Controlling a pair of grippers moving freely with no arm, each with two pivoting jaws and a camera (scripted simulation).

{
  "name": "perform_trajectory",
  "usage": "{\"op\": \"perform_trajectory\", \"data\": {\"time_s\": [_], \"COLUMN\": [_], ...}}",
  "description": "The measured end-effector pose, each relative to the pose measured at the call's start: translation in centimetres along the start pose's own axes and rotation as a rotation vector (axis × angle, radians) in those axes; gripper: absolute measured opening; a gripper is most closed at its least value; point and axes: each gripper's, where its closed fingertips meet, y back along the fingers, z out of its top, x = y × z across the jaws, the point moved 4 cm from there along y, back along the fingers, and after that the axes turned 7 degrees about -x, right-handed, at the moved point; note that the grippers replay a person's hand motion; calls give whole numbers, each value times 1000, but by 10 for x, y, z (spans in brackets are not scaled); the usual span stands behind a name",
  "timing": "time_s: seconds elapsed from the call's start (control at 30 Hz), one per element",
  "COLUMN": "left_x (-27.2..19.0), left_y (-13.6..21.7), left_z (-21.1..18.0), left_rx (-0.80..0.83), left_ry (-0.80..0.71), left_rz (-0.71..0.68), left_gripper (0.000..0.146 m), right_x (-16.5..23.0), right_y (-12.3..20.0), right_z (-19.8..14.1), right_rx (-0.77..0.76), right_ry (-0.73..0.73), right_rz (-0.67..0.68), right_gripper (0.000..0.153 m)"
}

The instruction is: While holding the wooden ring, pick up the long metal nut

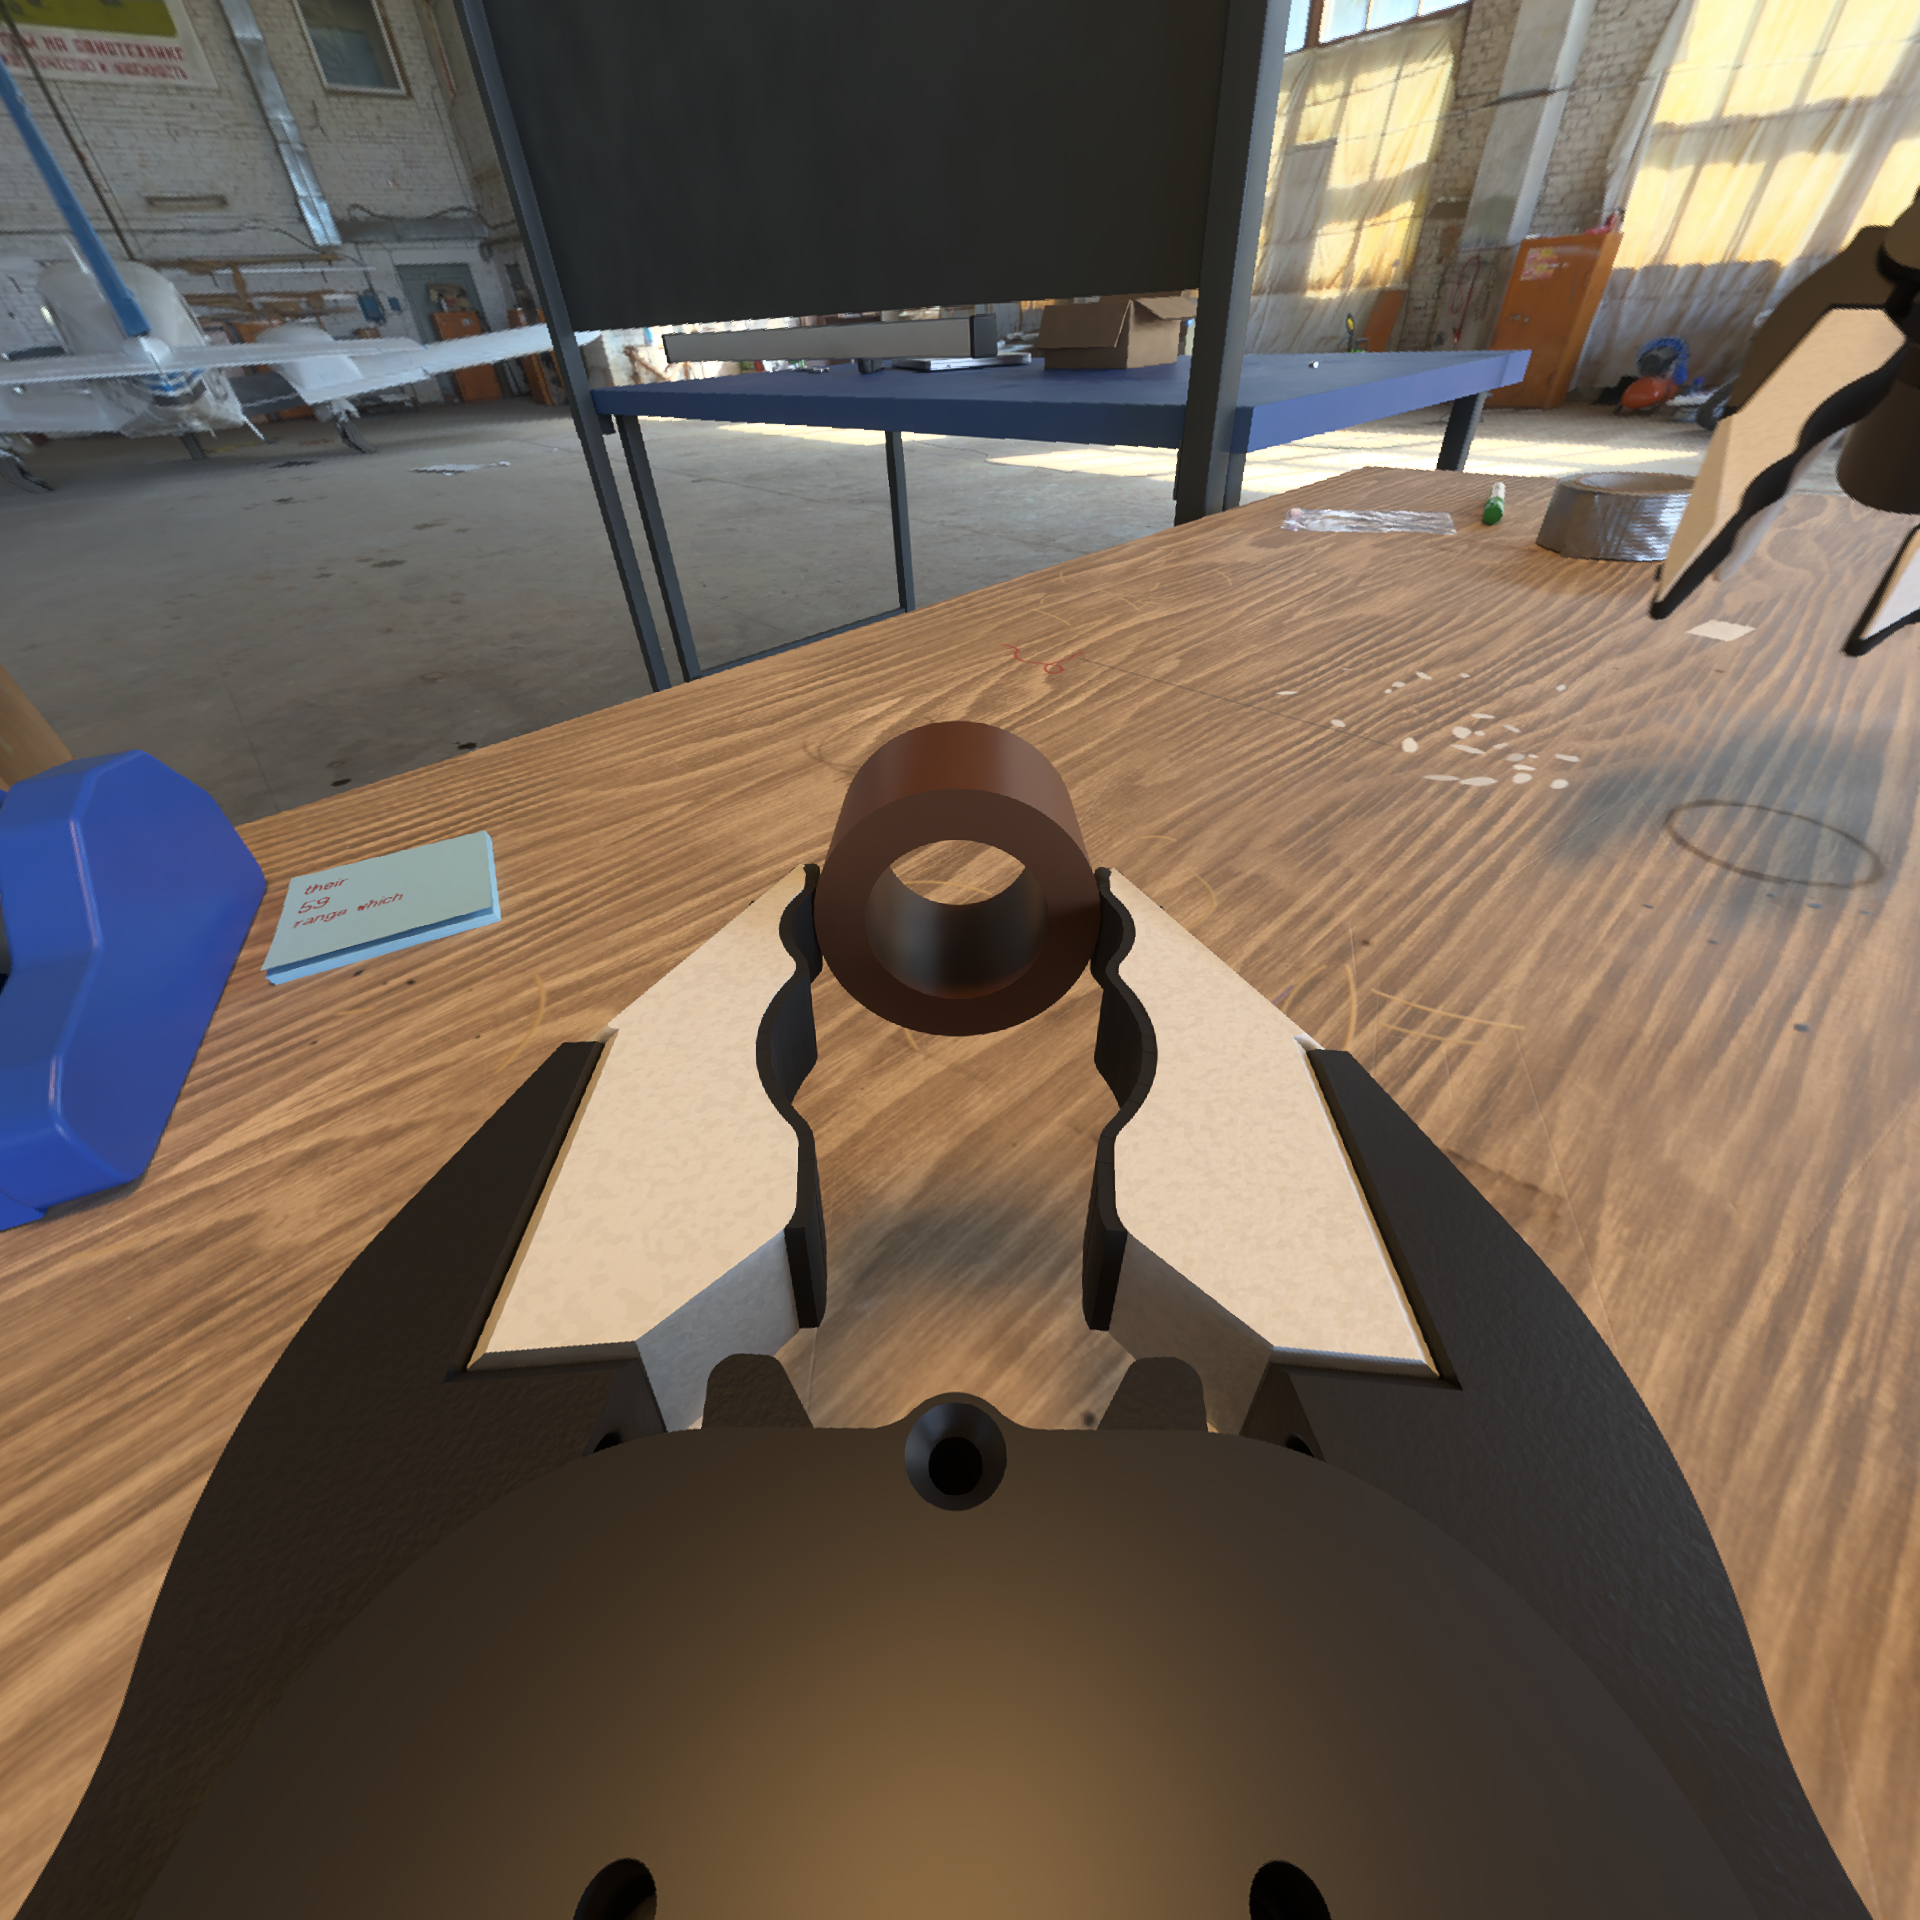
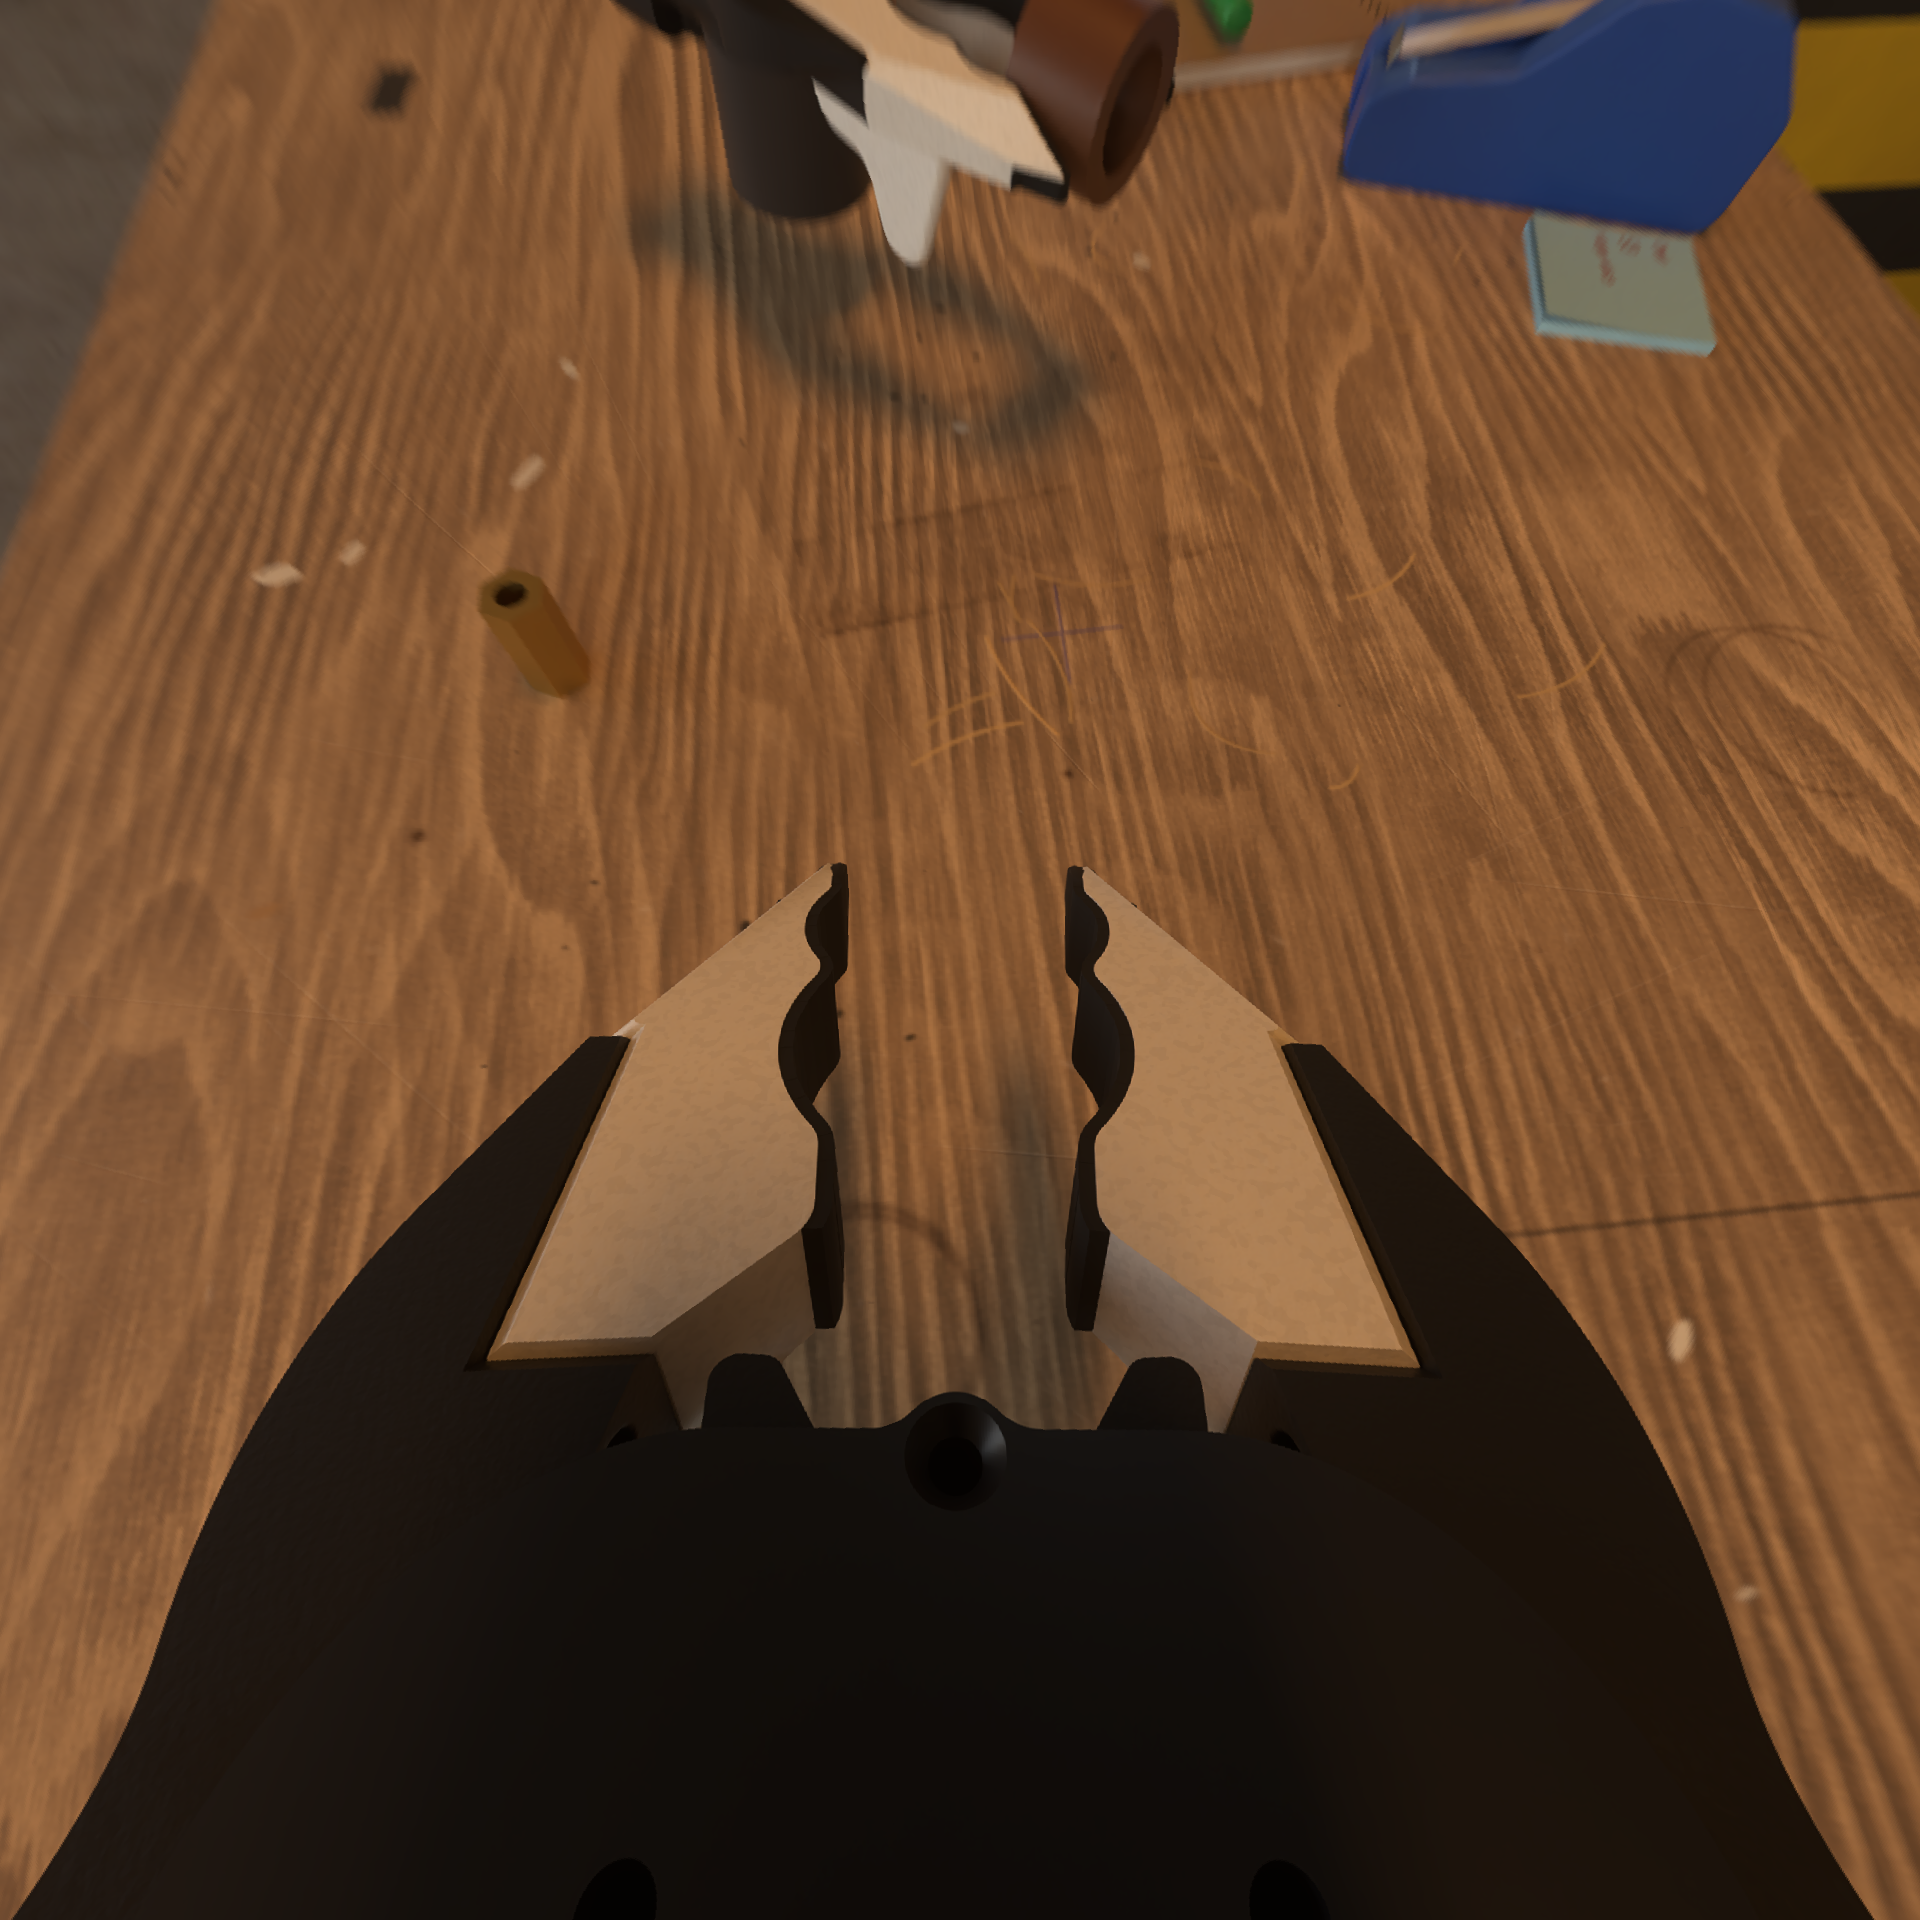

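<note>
My left gripper (image 1: 956, 883) is shut on a brown wooden ring (image 1: 954, 883), held by its sides above the wooden table (image 1: 1455, 1039), its hole facing the camera. The ring (image 2: 1101, 94) and the left gripper (image 2: 1049, 177) also show at the top of the right wrist view. The long metal nut (image 2: 532, 632), a brass-coloured hexagonal tube, lies on the table (image 2: 1351, 831), ahead and to the left of my right gripper (image 2: 956, 878). That gripper is open and empty above the table. It also shows at the right edge of the left wrist view (image 1: 1766, 623).
A blue tape dispenser (image 1: 94, 977) (image 2: 1558, 104) and a pale blue notepad (image 1: 384, 904) (image 2: 1621, 281) lie near the left gripper. A grey tape roll (image 1: 1610, 514), a green marker (image 1: 1494, 504) and a clear wrapper (image 1: 1366, 520) lie at the table's far edge. Small white chips (image 2: 275, 574) are scattered near the nut.
</note>
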Motion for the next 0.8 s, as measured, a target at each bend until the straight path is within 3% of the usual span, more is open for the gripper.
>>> {"op": "perform_trajectory", "data": {"time_s": [0.13,0.23,0.4,0.53,0.8], "left_x": [0,-1,-3,-7,-10], "left_y": [-1,-3,-5,-4,-2], "left_z": [-1,-2,-4,-4,-4], "left_rx": [10,26,51,45,53], "left_ry": [-2,-1,-21,-49,-46], "left_rz": [-1,-4,-10,-8,-18], "left_gripper": [52,52,52,52,52], "right_x": [28,68,121,130,135], "right_y": [17,5,-69,-116,-144], "right_z": [1,10,9,10,6], "right_rx": [-187,-283,-131,-59,-7], "right_ry": [-15,14,90,105,55], "right_rz": [7,57,124,119,160], "right_gripper": [37,32,32,37,39]}}
